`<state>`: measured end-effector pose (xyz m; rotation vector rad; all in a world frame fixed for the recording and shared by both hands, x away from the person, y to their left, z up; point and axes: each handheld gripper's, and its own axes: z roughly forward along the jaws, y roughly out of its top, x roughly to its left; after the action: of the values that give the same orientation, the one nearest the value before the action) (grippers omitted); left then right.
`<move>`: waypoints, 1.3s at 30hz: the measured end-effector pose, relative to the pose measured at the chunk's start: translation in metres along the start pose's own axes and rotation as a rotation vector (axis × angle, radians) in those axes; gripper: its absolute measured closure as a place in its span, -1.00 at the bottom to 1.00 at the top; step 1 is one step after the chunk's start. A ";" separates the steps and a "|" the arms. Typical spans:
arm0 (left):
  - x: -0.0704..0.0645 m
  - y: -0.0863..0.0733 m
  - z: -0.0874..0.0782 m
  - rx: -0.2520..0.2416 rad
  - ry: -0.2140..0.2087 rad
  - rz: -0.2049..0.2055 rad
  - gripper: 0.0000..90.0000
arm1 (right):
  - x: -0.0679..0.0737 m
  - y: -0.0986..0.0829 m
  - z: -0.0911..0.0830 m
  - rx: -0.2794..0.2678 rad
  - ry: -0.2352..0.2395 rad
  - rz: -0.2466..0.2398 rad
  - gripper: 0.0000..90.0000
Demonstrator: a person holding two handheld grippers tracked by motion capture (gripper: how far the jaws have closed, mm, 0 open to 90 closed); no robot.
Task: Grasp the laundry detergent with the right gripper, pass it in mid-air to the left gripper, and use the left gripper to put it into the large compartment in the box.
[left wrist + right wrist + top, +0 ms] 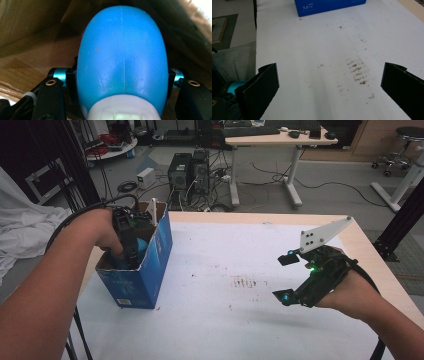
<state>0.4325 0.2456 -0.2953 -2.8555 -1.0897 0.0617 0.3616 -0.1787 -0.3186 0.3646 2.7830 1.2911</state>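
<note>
— Right gripper (285, 277)?
— Nearest, jaws spread wide, holding nothing, above the white table (240, 320).
— And the left gripper (131, 251)?
— Farther off, down inside the blue box (150, 270), jaws clamped on the blue bottle (121, 57).

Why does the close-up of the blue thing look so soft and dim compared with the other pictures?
In the left gripper view the blue object sits very near the lens inside the shadowed cardboard box, so it looks soft with faint sheen. The high view is evenly lit, slightly grainy. The right gripper view shows the white table cover bright, stains sharp.
</note>
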 end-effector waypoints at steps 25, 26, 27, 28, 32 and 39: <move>-0.004 0.002 -0.015 0.011 -0.005 -0.005 -0.37 | -0.001 -0.003 -0.004 -0.020 -0.005 0.011 -0.98; -0.005 0.002 -0.017 0.007 -0.005 -0.008 -0.37 | -0.001 -0.003 -0.004 -0.021 -0.004 0.008 -0.98; -0.006 0.001 -0.019 0.001 0.000 -0.009 -0.38 | -0.001 -0.003 -0.004 -0.023 -0.004 0.009 -0.98; -0.006 0.001 -0.020 0.001 0.003 -0.008 -0.40 | -0.001 -0.003 -0.004 -0.024 -0.004 0.010 -0.98; -0.006 0.000 -0.028 0.002 0.009 -0.014 -0.45 | -0.002 -0.003 -0.005 -0.021 -0.003 0.008 -0.98; -0.010 -0.003 -0.045 -0.017 0.021 -0.013 -0.56 | -0.002 -0.001 -0.010 -0.019 -0.007 0.008 -0.98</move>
<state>0.4261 0.2386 -0.2506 -2.8569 -1.1095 0.0212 0.3616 -0.1870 -0.3134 0.3781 2.7644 1.3146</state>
